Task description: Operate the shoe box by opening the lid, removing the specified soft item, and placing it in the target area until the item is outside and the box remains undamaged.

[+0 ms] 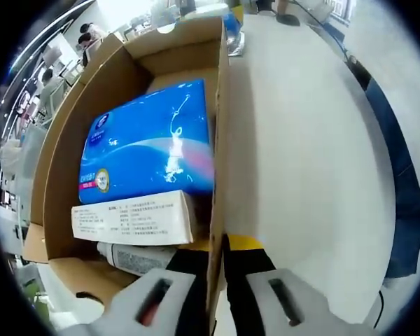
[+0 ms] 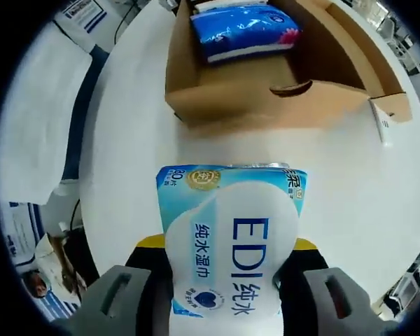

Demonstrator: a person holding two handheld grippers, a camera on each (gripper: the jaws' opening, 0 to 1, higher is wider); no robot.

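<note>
My right claw (image 2: 224, 308) clamped the wipes (image 2: 231, 245) over the table (image 2: 126, 140) while my left (image 1: 217, 301) pinched the box (image 1: 220, 175) wall.

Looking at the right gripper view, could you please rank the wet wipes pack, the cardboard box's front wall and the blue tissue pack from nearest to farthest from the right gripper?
1. Wet wipes pack, held between the right gripper's jaws.
2. Cardboard box's front wall, beyond the pack on the white table.
3. Blue tissue pack, inside the box at the far end.

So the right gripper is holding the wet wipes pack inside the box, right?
Not inside. The right gripper view shows the right gripper holding the wet wipes pack outside the box, over the white table.
</note>
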